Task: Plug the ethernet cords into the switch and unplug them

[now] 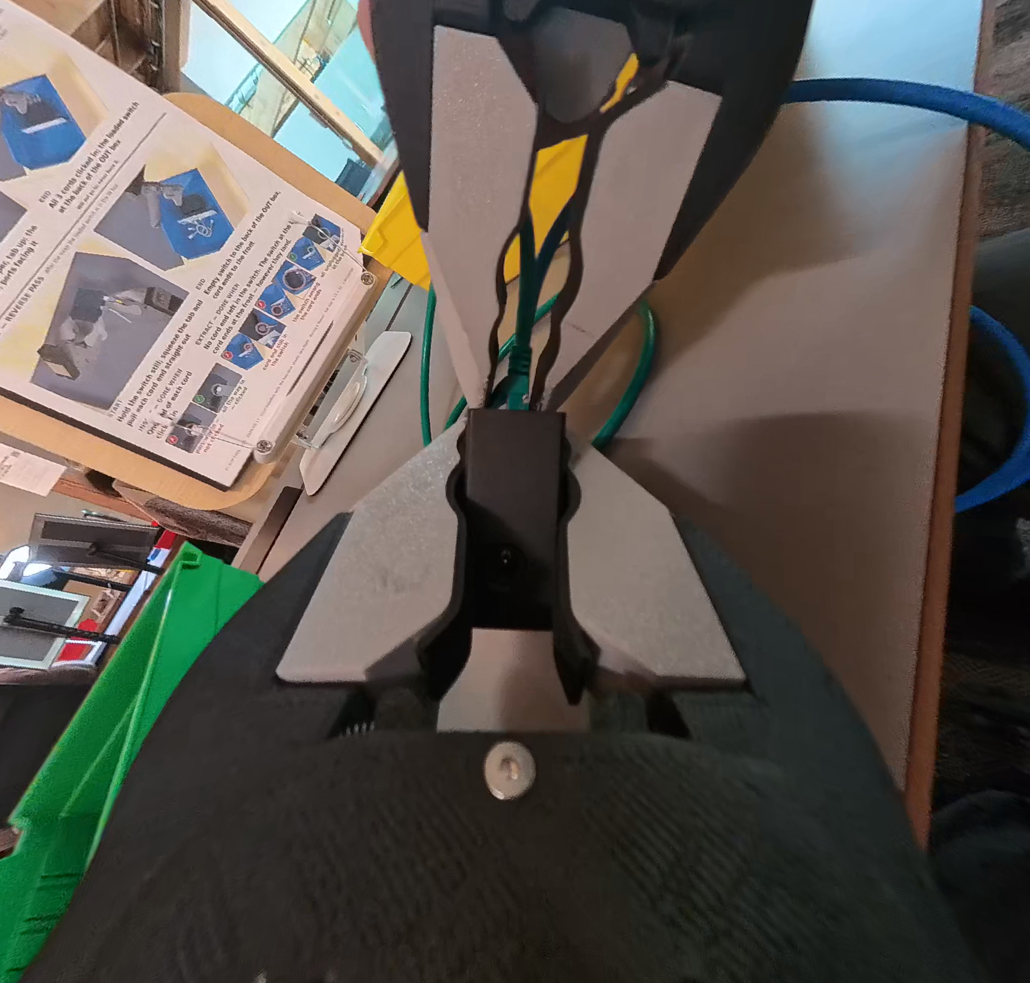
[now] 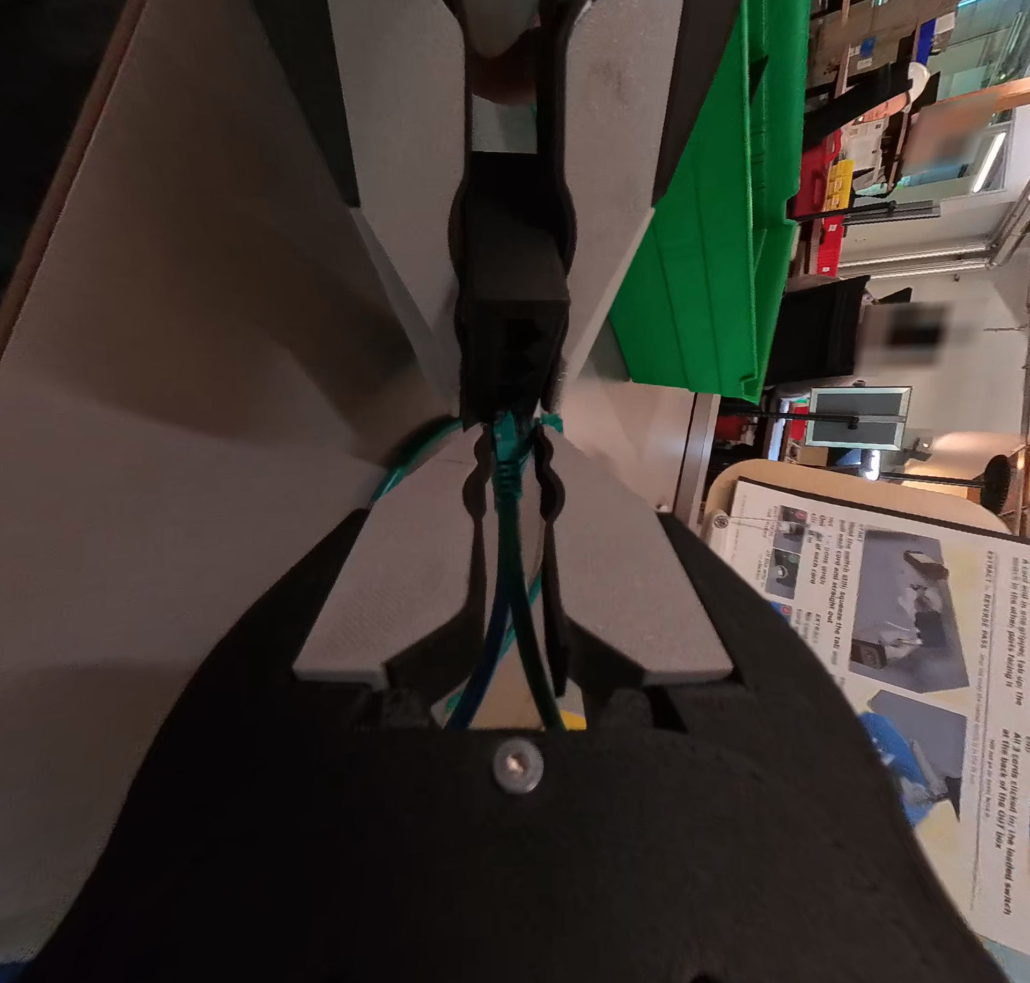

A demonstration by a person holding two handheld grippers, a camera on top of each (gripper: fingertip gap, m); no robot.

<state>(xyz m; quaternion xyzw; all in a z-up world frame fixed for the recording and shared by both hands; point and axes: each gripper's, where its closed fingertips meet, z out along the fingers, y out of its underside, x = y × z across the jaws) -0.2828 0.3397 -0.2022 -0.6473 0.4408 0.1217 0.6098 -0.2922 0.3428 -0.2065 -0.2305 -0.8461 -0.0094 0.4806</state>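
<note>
Table (image 1: 780, 455) of pale grey laminate carries my green plastic bin (image 1: 111, 705). Left claw (image 1: 510, 455) clamps the black box switch (image 1: 513, 488); right claw (image 2: 510, 455) pinches the green ethernet cord (image 2: 507, 471).

Left gripper (image 1: 513, 510) clamps the small black box-shaped switch (image 1: 510, 488); facing it, right gripper (image 2: 510, 488) pinches the green cord (image 2: 508, 471) at the switch's port end.

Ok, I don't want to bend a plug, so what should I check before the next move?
1. The left gripper clamps the switch: ok.
2. The green plug sits at the switch's port end: ok.
3. Plug clicked in: cannot tell.
4. The right gripper pinches the green cord: cannot tell; its fingers flank it.
5. Only one cord between those fingers: not ok, a blue cord runs there too.
</note>
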